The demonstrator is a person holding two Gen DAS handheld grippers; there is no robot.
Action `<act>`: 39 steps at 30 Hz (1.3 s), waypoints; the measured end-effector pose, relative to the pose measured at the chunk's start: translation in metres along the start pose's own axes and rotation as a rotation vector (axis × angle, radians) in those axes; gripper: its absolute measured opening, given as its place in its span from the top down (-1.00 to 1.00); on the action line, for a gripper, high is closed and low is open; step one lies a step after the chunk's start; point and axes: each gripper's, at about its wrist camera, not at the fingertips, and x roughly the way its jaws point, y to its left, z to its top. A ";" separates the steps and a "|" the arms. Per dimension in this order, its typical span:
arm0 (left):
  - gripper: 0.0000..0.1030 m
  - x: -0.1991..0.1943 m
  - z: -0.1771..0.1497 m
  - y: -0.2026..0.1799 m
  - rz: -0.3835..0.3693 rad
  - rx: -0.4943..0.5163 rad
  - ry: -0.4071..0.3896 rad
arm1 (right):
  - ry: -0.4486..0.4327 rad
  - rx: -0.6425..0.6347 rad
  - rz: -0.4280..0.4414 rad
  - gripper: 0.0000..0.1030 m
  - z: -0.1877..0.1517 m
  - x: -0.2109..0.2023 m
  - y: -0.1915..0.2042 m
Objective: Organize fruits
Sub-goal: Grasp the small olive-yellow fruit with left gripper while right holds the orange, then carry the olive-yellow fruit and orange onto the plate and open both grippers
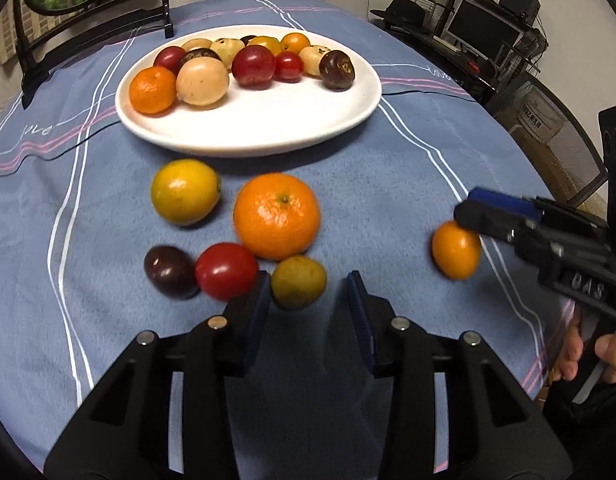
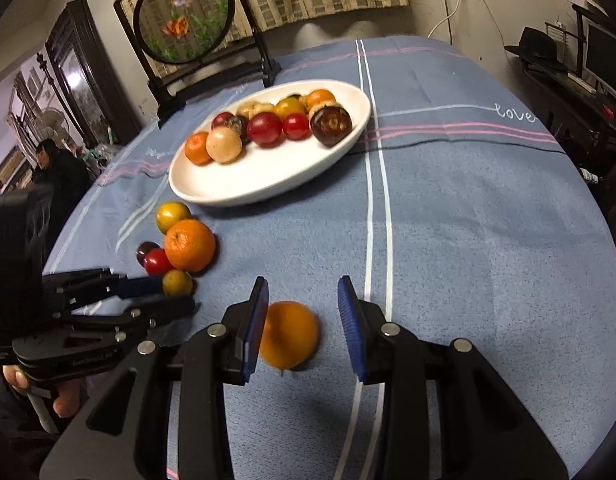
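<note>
A white plate (image 1: 268, 132) holds several fruits at the back of the blue tablecloth; it also shows in the right wrist view (image 2: 244, 188). In front of it lie a big orange (image 1: 276, 216), a yellow citrus (image 1: 185, 192), a dark plum (image 1: 168, 271), a red tomato (image 1: 226, 270) and a small green-yellow fruit (image 1: 298, 282). My left gripper (image 1: 308, 304) is open, with the green-yellow fruit just inside its left finger. My right gripper (image 2: 302, 320) is open around a small orange fruit (image 2: 288, 335), which also shows in the left wrist view (image 1: 455, 250).
A round framed fish picture on a black stand (image 2: 184, 20) stands behind the plate. The table edge curves off at the right, with a chair (image 1: 547, 140) and a shelf with a monitor (image 1: 483, 28) beyond. A person (image 2: 60, 176) stands at the far left.
</note>
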 end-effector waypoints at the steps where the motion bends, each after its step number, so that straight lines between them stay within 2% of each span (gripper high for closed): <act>1: 0.23 0.001 0.001 -0.001 0.003 0.003 -0.003 | 0.010 -0.007 0.011 0.29 0.000 0.000 0.002; 2: 0.23 0.001 0.001 -0.002 0.003 0.006 -0.004 | 0.019 -0.017 0.014 0.28 -0.001 0.001 0.005; 5: 0.44 -0.001 0.000 0.000 -0.001 -0.001 -0.020 | 0.074 -0.050 0.032 0.12 -0.002 0.010 0.014; 6: 0.45 -0.003 -0.001 0.004 -0.025 -0.015 -0.021 | 0.103 -0.053 0.041 0.04 -0.003 0.015 0.017; 8: 0.45 -0.006 -0.004 0.006 -0.036 -0.021 -0.028 | 0.138 -0.079 0.042 0.03 -0.006 0.023 0.026; 11: 0.45 -0.012 -0.009 0.009 -0.053 -0.025 -0.043 | 0.123 -0.123 0.007 0.06 -0.010 0.026 0.039; 12: 0.45 -0.015 -0.011 0.011 -0.058 -0.027 -0.049 | 0.124 -0.123 0.013 0.26 -0.011 0.026 0.041; 13: 0.45 -0.019 -0.012 0.013 -0.063 -0.029 -0.056 | 0.126 -0.118 0.014 0.30 -0.013 0.025 0.044; 15: 0.45 -0.025 -0.015 0.018 -0.078 -0.036 -0.068 | 0.121 -0.125 -0.023 0.30 -0.017 0.022 0.050; 19: 0.45 -0.040 -0.021 0.028 -0.112 -0.052 -0.097 | 0.105 -0.060 -0.016 0.30 -0.019 0.013 0.051; 28: 0.45 -0.066 -0.024 0.048 -0.131 -0.064 -0.152 | 0.029 -0.076 -0.047 0.30 0.002 -0.001 0.073; 34: 0.45 -0.082 -0.004 0.059 -0.121 -0.064 -0.186 | -0.036 -0.087 -0.052 0.30 0.030 -0.006 0.076; 39: 0.45 -0.080 0.044 0.066 -0.100 -0.048 -0.203 | -0.074 -0.114 -0.057 0.30 0.063 -0.003 0.073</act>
